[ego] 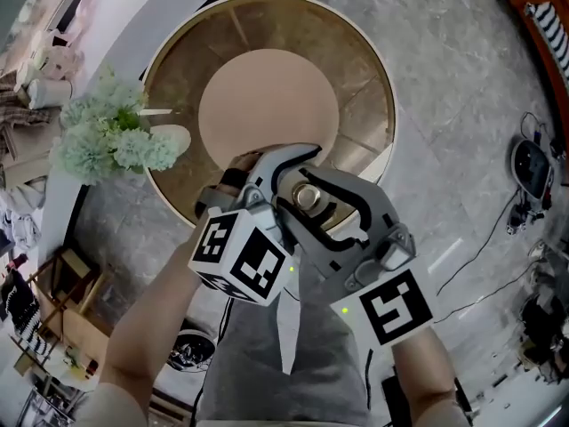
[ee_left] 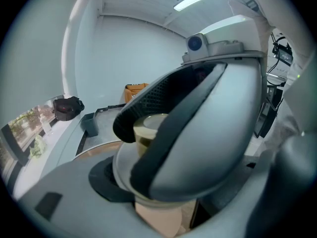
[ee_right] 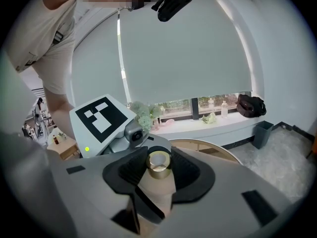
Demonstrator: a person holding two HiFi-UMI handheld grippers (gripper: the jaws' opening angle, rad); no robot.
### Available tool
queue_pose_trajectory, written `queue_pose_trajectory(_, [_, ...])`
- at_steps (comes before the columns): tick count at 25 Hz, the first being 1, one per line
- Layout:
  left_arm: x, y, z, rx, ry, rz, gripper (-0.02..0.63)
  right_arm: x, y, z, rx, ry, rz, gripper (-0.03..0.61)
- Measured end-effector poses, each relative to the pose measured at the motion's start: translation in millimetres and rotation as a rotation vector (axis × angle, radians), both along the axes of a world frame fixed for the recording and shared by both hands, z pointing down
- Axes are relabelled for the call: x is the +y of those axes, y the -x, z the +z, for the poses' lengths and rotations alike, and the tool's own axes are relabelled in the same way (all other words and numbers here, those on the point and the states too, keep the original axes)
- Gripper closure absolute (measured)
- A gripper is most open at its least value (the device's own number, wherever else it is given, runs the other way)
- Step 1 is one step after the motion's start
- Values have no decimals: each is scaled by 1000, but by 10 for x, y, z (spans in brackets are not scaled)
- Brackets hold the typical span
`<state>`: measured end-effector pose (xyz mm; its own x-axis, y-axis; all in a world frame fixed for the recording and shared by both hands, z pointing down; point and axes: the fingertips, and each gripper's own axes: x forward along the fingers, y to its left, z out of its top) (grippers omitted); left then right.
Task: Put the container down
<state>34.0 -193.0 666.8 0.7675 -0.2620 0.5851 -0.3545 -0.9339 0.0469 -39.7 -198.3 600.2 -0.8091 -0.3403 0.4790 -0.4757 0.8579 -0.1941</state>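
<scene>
Clasping container (ee_right: 159, 163), right tongs (ee_right: 159, 171) closed, over table (ego: 267, 105)

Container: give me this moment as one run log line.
container: in right gripper, shut on it | left gripper: jaws around it, grip unclear | place: above round table, not set down

The right gripper (ee_left: 148, 145) clasped the pale-lidded container (ee_left: 150, 127) between its padded jaws. The jaws of the left gripper (ee_left: 188, 185) stood apart around both.

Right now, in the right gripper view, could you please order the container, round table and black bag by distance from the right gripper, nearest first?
1. container: between the right gripper's fingers.
2. round table: just beyond, lower right.
3. black bag: far right, on the windowsill.
</scene>
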Motion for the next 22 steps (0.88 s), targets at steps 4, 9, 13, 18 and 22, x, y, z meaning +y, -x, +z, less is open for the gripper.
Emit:
queue_pose_trajectory(4, [10,3,336,-14,-4,16,264,5,5,333,31,0,-15,433])
queue_pose_trajectory(9, [51,-13,670,-7,-4,31,264,42,2,675,63,-2,-38,434])
queue_pose_trajectory(13, [34,5,894,4,7,18,264,15,31,898,76,1,-39,434])
queue_pose_trajectory(18, [20,59,1157,1,18,14,264,-8,93,1155,86,10,-52,434])
queue_pose_trajectory(22, [35,106,1316,-22,21,10,264,7,129,1307,87,24,-59,434])
